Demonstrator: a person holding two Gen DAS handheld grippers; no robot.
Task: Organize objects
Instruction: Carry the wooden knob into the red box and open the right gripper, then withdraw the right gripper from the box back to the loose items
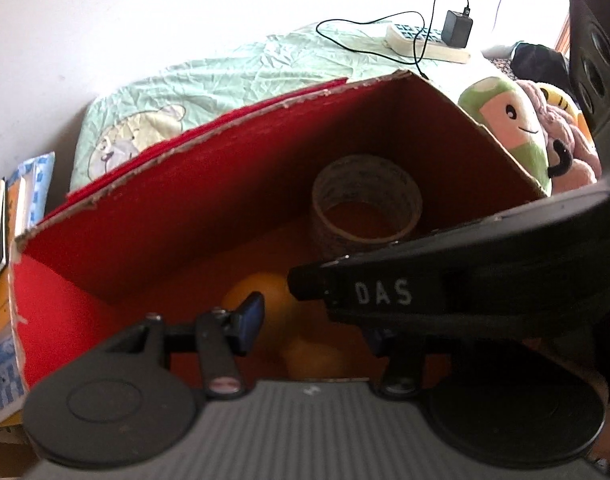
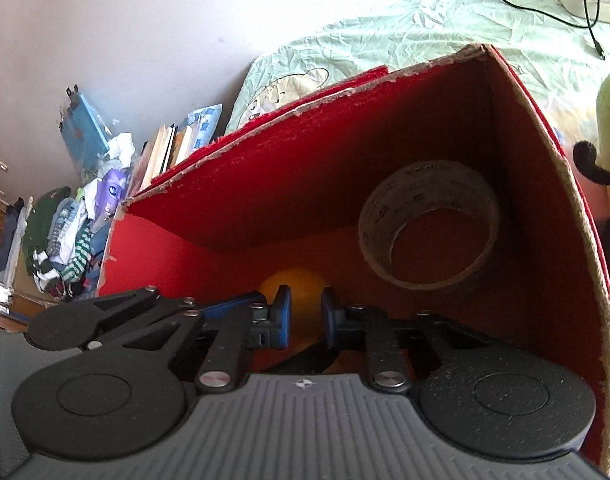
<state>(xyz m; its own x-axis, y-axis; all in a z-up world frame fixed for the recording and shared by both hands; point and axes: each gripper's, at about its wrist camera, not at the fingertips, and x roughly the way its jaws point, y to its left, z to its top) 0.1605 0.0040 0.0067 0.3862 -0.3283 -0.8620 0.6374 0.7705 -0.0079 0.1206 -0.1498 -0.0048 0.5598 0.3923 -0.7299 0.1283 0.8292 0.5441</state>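
A red cardboard box (image 1: 185, 200) (image 2: 285, 168) lies open on the bed. Inside it, a roll of clear tape (image 1: 365, 168) (image 2: 385, 208) stands at the far right corner. In the right wrist view my right gripper (image 2: 307, 314) is low in the box, its blue pads closed on an orange ball (image 2: 295, 282). The left wrist view shows that ball (image 1: 265, 300) at the tip of the right gripper (image 1: 305, 286), which reaches in from the right. My left gripper (image 1: 313, 328) is open over the box's near edge, its right finger mostly hidden. A second orange ball (image 1: 317, 360) lies under it.
The box rests on a wrinkled pale green sheet (image 1: 265, 68). A power strip with a black adapter and cable (image 1: 425, 40) lies behind it, and plush toys (image 1: 517, 120) sit to its right. Books (image 1: 9, 208) and a clothes pile (image 2: 77, 232) are to the left.
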